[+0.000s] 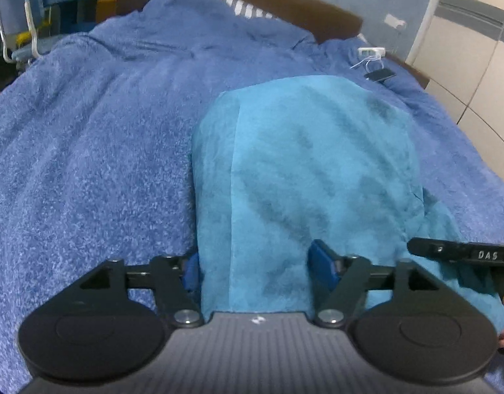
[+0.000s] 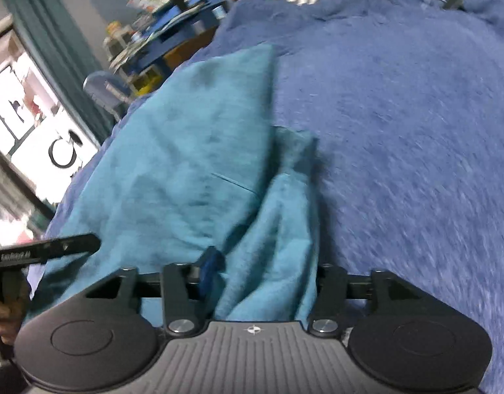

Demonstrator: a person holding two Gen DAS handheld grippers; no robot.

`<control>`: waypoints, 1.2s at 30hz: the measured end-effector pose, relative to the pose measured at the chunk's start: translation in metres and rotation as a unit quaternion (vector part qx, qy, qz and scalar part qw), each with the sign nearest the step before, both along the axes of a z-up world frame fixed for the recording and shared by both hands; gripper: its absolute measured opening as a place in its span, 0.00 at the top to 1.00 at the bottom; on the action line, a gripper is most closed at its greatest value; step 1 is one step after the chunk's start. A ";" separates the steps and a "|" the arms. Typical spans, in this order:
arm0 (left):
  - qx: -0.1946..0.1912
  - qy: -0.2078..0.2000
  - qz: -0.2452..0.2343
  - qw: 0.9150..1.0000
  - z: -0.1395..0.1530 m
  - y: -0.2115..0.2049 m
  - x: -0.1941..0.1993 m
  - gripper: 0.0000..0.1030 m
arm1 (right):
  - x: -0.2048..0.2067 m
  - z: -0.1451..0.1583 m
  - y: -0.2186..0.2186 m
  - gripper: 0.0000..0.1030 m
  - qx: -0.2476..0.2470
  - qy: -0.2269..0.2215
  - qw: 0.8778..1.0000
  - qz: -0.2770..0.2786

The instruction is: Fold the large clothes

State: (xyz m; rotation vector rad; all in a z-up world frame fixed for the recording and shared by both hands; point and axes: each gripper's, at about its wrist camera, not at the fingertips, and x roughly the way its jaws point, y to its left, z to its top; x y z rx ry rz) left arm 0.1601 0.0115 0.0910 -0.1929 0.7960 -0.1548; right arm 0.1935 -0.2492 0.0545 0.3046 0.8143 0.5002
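A teal garment (image 1: 311, 170) lies folded on the blue blanket (image 1: 88, 147) of a bed, its near edge running in between the fingers of my left gripper (image 1: 255, 269). That gripper stands wide, with cloth filling the gap and a blue pad on either side. In the right wrist view the same garment (image 2: 186, 151) lies to the left with a bunched fold (image 2: 278, 229) drooping between the fingers of my right gripper (image 2: 263, 279). Its right finger is hidden by the cloth. One of the right gripper's fingers (image 1: 462, 254) reaches in at the left view's right edge.
A phone (image 1: 380, 74) and a white charger (image 1: 371, 52) lie at the bed's far right corner. A brown headboard (image 1: 301, 10) closes the far end. A chair (image 1: 19, 16) and a cluttered blue desk (image 2: 173, 16) stand to the left, with a wardrobe (image 1: 475, 49) on the right.
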 end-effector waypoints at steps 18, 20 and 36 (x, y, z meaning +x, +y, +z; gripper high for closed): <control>0.023 -0.077 -0.011 0.997 0.050 -0.025 -0.118 0.29 | -0.123 0.089 -0.017 0.56 -0.040 -0.146 0.988 0.024; 0.023 -0.072 -0.029 0.997 0.048 -0.035 -0.125 0.29 | -0.140 0.089 0.000 0.62 -0.059 -0.146 0.985 0.070; 0.120 -0.044 -0.105 0.986 0.004 -0.077 -0.154 0.30 | -0.196 0.025 0.024 0.73 -0.146 -0.114 0.978 0.094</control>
